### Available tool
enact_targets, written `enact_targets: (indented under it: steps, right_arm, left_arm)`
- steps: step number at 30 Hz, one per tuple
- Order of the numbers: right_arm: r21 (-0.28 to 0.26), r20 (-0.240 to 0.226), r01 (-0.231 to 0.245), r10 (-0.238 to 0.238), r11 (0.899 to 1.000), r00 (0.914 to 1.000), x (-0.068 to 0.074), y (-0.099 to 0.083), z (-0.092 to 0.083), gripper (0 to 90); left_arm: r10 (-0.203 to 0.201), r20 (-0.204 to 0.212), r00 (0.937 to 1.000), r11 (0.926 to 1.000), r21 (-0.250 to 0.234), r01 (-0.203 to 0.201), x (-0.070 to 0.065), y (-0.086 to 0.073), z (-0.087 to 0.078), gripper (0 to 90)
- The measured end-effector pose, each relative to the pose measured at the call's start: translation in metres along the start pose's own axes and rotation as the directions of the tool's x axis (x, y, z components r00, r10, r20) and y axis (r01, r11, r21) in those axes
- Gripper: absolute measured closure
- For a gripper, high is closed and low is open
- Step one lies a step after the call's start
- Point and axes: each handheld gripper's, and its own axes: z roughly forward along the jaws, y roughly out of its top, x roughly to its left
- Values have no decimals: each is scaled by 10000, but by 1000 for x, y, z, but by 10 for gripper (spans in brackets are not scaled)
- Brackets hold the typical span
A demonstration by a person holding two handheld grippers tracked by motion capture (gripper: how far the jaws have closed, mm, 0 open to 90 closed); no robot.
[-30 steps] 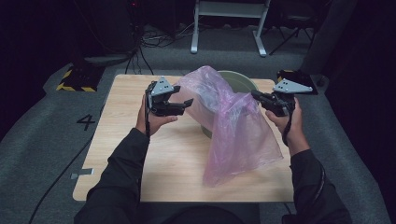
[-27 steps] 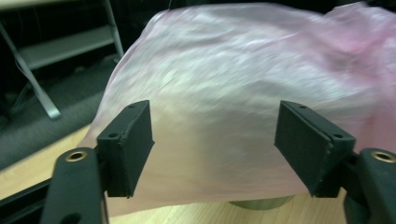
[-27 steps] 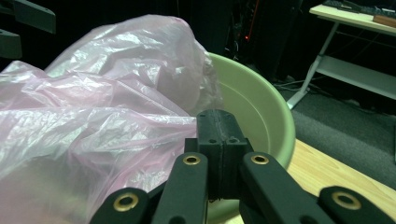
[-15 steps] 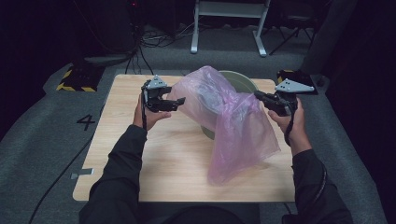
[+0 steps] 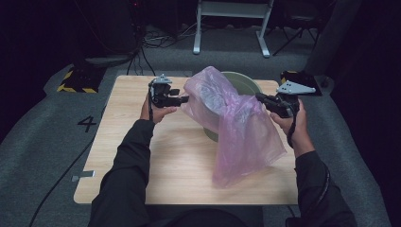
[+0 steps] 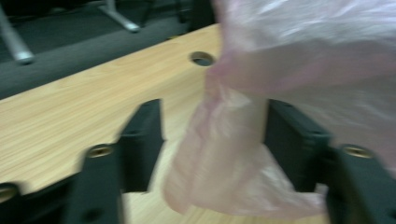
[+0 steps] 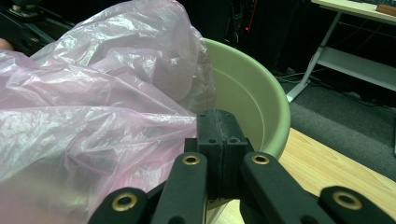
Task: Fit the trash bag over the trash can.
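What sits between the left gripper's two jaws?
A fold of the pink plastic bag hangs between the closing jaws of the left gripper, seen in the left gripper view.

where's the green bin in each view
High view: the green bin sits at the table's far middle, mostly draped by the pink bag.
Left gripper view: I can't make the bin out; the bag hangs between the left gripper jaws.
Right gripper view: the bin's rim curves at centre right, above the shut jaws.
Shared landmark: the pink bag.
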Motion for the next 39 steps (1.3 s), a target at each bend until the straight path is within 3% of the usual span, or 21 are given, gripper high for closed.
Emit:
enact_targets:
  steps: [4,7,10,12,13,15,17,23,27,31,32,33,35,36,37,39]
  right_arm:
    - [-16,-3,-52,52,10000,10000,-1,-1,-1,900]
    - [-59,12,-50,50,10000,10000,-1,-2,-2,900]
    - [-61,38,-58,59,10000,10000,-1,-1,-2,900]
    - [-60,60,-40,41,10000,10000,-1,0,-3,900]
    - [-60,60,-40,41,10000,10000,-1,0,-3,900]
    - [-94,90,-21,22,10000,10000,0,1,-4,900]
    - [-106,116,15,-14,9999,9999,0,2,-4,900]
    - [5,218,65,-65,10000,9997,2,6,-2,900]
    - [47,262,100,-101,9999,9996,3,9,0,900]
    - [141,268,145,-149,9998,9995,3,10,2,900]
    - [153,279,219,-223,9996,9994,3,11,2,900]
    - [161,286,229,-234,9996,9993,3,11,2,900]
    - [151,267,218,-222,9996,9994,3,11,2,900]
    - [152,272,173,-177,9997,9995,3,11,1,900]
    - [152,272,173,-177,9997,9995,3,11,1,900]
    - [142,266,223,-226,9997,9994,3,11,0,900]
  left_arm:
    - [328,-186,9993,9994,145,-325,-5,1,7,789]
    - [385,-313,9988,9992,-52,-387,-5,1,5,899]
    - [491,-298,9983,9985,-214,-498,-6,3,-1,900]
    - [582,-323,9978,9955,-730,-605,-8,7,-15,900]
    - [582,-323,9978,9955,-730,-605,-8,7,-15,900]
    - [748,-483,9960,9871,-1380,-808,-12,13,-35,900]
    - [810,-478,9956,9835,-1584,-876,-14,17,-42,900]
    - [1618,-475,9857,9548,-2449,-1686,-38,46,-65,900]
    - [2313,-131,9728,9415,-2490,-2272,-65,72,-54,900]
    - [2652,41,9642,9364,-2395,-2565,-80,88,-40,900]
    - [2913,137,9565,9344,-2182,-2815,-88,97,-30,900]
    - [3014,175,9533,9332,-2105,-2912,-92,102,-25,900]
    - [3056,214,9519,9336,-2031,-2951,-95,105,-20,900]
    - [3347,208,9421,9304,-1658,-3269,-101,112,-9,900]
    - [3347,208,9421,9304,-1658,-3269,-101,112,-9,900]
    - [3499,348,9361,9314,-1201,-3437,-107,117,3,900]
